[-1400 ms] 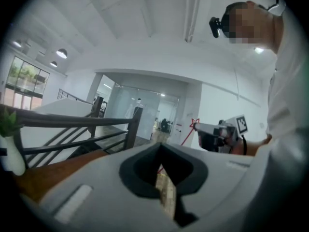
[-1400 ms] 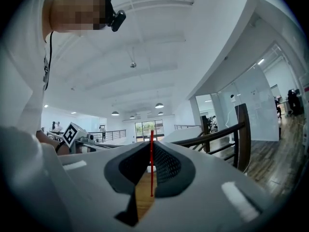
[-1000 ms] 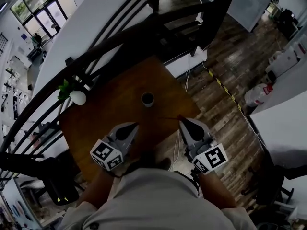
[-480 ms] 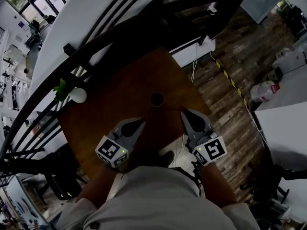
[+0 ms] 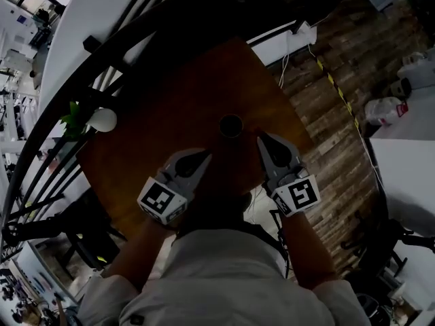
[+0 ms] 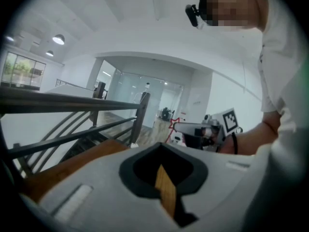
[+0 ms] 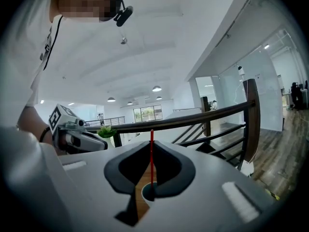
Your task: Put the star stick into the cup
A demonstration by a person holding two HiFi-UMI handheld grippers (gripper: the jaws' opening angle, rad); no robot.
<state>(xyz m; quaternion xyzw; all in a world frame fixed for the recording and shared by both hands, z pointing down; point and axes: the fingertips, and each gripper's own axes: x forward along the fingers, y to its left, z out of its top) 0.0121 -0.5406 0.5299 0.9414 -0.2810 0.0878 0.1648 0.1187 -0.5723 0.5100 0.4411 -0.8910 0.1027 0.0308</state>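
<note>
A dark cup (image 5: 230,125) stands near the middle of the brown table (image 5: 156,114). My right gripper (image 5: 260,138) is shut on the thin red star stick (image 7: 151,159), which stands upright between its jaws. The stick's red star (image 6: 175,123) shows at that gripper's tip in the left gripper view. This gripper's tip is just right of the cup, and the cup's rim (image 7: 143,191) shows low in the jaw gap. My left gripper (image 5: 204,157) is shut with nothing in it, below and left of the cup.
A white vase with a green plant (image 5: 100,119) stands at the table's left corner. A dark curved railing (image 5: 102,66) runs behind the table. Wood floor with cables and a striped tape line (image 5: 336,90) lies to the right.
Both grippers have moved forward and down toward the cup. The right gripper's tip now sits close beside it, and the stick stays in its jaws.
</note>
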